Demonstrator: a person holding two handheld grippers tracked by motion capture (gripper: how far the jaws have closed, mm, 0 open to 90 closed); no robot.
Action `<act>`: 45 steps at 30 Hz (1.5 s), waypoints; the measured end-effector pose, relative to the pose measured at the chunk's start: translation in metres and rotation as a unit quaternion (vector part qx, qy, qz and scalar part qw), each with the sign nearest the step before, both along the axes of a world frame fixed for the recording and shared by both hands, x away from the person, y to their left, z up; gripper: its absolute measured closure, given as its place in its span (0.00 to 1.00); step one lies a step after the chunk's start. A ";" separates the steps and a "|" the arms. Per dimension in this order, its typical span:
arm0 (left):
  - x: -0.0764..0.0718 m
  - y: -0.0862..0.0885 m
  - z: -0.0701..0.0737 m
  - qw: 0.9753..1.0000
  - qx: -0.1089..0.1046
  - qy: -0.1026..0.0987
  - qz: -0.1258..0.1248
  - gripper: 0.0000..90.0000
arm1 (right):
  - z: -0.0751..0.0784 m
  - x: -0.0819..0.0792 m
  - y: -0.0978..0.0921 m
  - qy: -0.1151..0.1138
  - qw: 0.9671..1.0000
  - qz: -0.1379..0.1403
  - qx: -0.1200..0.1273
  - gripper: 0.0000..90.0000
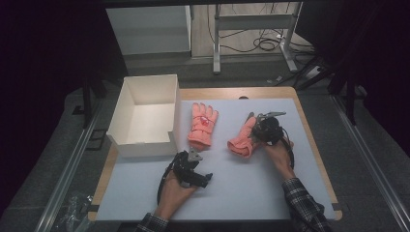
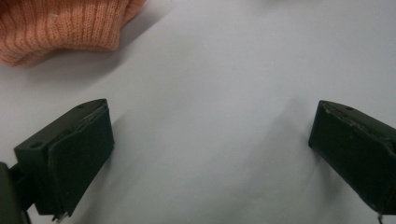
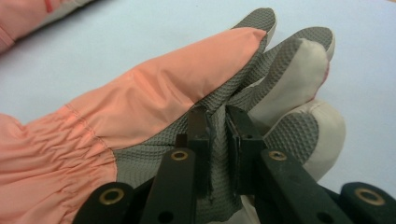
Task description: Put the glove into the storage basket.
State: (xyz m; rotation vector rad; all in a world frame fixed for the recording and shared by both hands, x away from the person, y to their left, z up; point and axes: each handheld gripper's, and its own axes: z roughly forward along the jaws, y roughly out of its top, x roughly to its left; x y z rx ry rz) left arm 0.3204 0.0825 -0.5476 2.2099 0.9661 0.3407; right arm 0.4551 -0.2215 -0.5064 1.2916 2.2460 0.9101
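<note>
The high view shows, from left to right, an open white box [image 1: 145, 113] at the left side of the table [image 1: 241, 193], then a pink glove [image 1: 202, 125] lying flat beside the box, then a second pink glove [image 1: 243, 137] under the right hand-held gripper [image 1: 263, 126]. The left hand-held gripper [image 1: 192, 157] rests just before the cuff of the first glove, not touching it.

The gloves look light, soft and padded, so I think they will fold and hang when lifted. The ribbed cuff [image 2: 60, 28] seems the best place to pinch, because the smooth outer fabric may slip.

The left gripper view shows what the high view cannot: its jaws stand wide apart over the bare table, with the knitted cuff at the upper left. The right gripper view shows its jaws nearly together, clamped on the grey textured palm fabric [image 3: 154, 158] of the second glove, near the fingers.
</note>
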 end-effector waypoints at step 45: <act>0.000 0.000 0.000 1.000 0.002 -0.004 -0.002 0.00 | 0.021 -0.077 0.007 0.036 0.966 0.253 0.046 0.90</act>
